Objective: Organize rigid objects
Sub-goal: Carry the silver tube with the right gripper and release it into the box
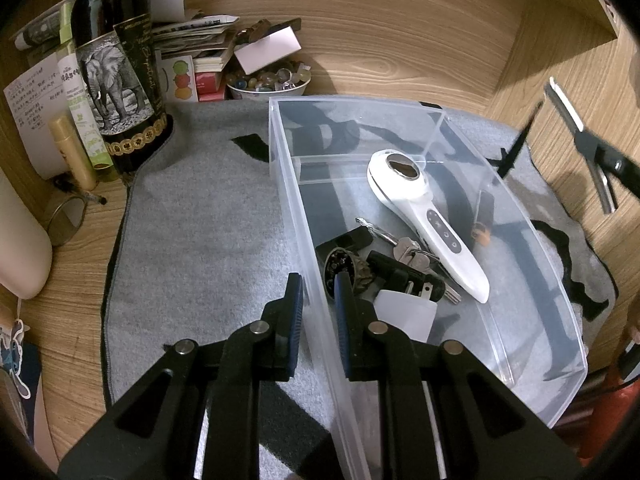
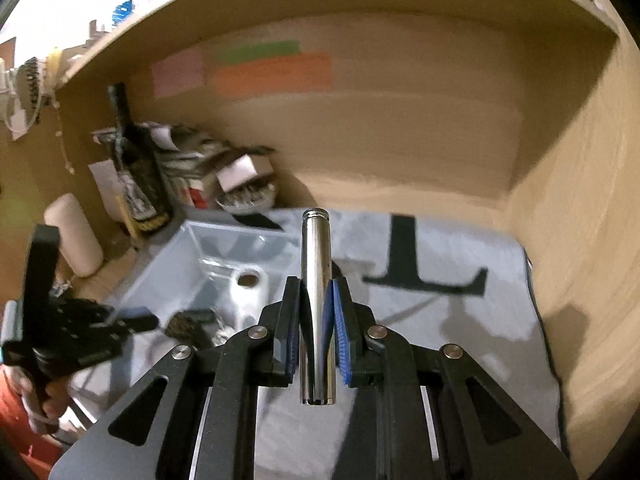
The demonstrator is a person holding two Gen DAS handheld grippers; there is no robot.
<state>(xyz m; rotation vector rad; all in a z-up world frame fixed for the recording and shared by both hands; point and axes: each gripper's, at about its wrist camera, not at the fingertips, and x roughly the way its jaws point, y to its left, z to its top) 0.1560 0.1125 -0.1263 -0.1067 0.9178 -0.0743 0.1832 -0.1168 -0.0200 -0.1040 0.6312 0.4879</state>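
Bin (image 1: 560,280): holds massager (image 1: 424,216), keys (image 1: 408,250), plug.
Right gripper (image 2: 316,320): jaws clamped on tube (image 2: 316,280), not yet binned.
Left gripper (image 1: 318,300): jaws straddle bin wall, apart.

Left gripper (image 1: 318,294) parted; right gripper (image 2: 316,300) clamped.

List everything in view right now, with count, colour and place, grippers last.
Bin: one, clear, on grey mat.
Mat: one, grey with black marks, on wooden desk.
Handheld device: one, white, in bin.
Keys: one bunch, silver, in bin.
Metal tube: one, silver, in right gripper.
Wine bottle: one, dark, back left.
Bowl of stones: one, white, behind bin.
Left gripper: black, astride bin's left wall.
Right gripper: black, above mat.
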